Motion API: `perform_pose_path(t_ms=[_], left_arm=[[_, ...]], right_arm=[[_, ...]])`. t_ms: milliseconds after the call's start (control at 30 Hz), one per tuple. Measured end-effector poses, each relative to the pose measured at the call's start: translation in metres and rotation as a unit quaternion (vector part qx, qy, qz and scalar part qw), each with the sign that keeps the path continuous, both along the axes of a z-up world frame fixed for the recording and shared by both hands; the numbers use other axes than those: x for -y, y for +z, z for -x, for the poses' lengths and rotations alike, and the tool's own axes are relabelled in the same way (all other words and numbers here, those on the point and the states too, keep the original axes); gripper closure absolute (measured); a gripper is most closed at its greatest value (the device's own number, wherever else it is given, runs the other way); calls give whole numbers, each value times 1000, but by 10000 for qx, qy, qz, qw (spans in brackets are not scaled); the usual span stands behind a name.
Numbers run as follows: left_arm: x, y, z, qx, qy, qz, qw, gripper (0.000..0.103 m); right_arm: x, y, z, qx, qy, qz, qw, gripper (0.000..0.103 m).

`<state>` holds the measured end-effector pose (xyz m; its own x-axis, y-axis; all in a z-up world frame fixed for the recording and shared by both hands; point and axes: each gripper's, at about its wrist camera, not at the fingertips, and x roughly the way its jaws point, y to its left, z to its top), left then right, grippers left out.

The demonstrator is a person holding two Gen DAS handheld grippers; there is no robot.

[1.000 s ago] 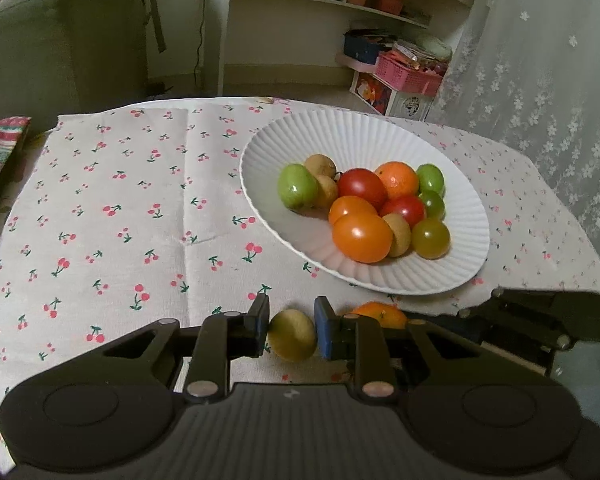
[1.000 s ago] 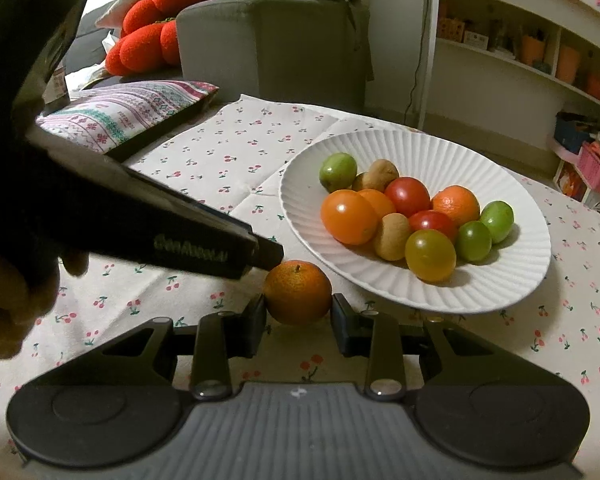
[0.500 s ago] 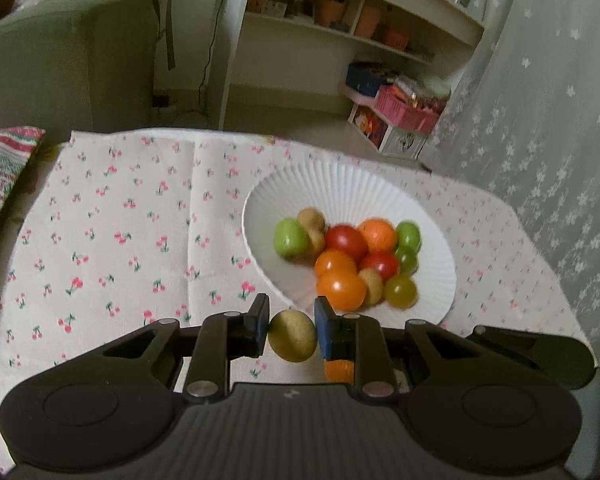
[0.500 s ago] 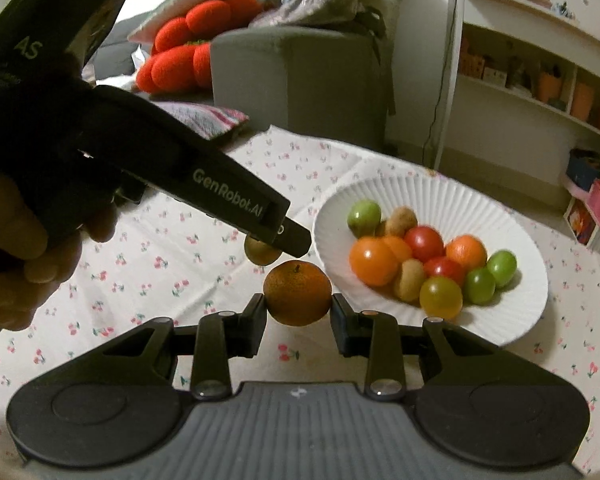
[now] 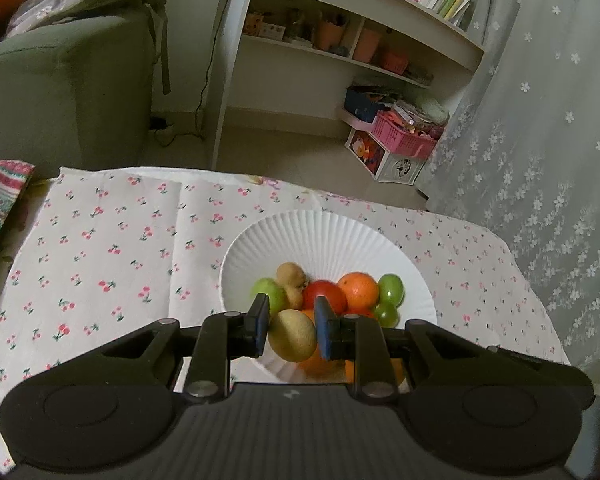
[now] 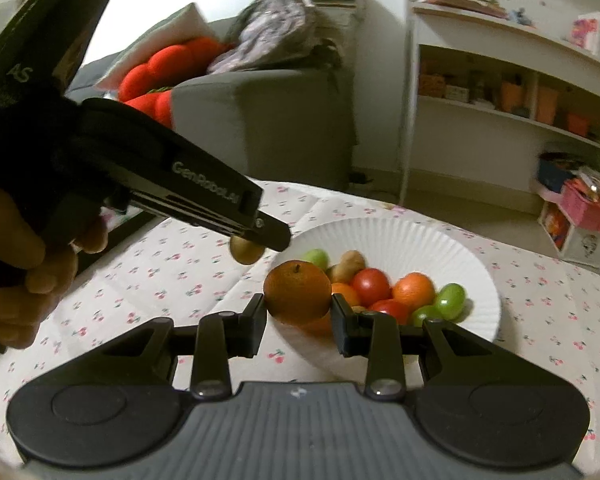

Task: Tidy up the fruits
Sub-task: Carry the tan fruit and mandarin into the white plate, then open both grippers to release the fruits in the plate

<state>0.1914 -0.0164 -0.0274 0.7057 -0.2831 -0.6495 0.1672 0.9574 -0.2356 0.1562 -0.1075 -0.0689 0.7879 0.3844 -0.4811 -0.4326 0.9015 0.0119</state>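
above the plate (image 5: pixel 328 236), both tools (image 5: pixel 291 330) (image 6: pixel 299 312) grip fruit.

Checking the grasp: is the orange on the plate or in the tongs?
In the tongs: the right tongs clamp the orange above the plate.

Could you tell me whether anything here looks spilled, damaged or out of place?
Nothing stands out. The fruit sits heaped in the white plate, none loose on the cherry-print cloth. The left hand-held gripper holds a yellow-green fruit and the right hand-held gripper an orange, both above the plate's near side.
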Motion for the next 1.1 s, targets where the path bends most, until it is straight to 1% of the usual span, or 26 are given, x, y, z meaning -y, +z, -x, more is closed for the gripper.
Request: perform_pose_path(t_ms=[167,333,467,633,833,967,1100], left_arm=[[8,-1,-14,31,27,16,10000,95],[11,-5,-30,22,55,116,9999,95],[10,-12,-43,-98,75,339,9993,94],[12,-20,-58,-187,49,440,9988,94],[22,-26,-75,-200,-50,297,9993,94],[31,-28,-89,-192,-97,235,9995,94],[36,-33,-96,-215,-105,203,9995,94]], right_arm=[[10,3,-8,74,-287,-105,9995,72],[21,9,-18,152,-571,-290,9978,72],[34,10,-32,33,-803,-491,9956,72],[47,4,-41,-109,-1007,-598,9931,72],[53,0,-50,-159,-1114,-504,9924,72],[62,-3,-63,-277,-1262,-454,9906,72],[65,-6,-73,-375,-1218,-367,9912,72]])
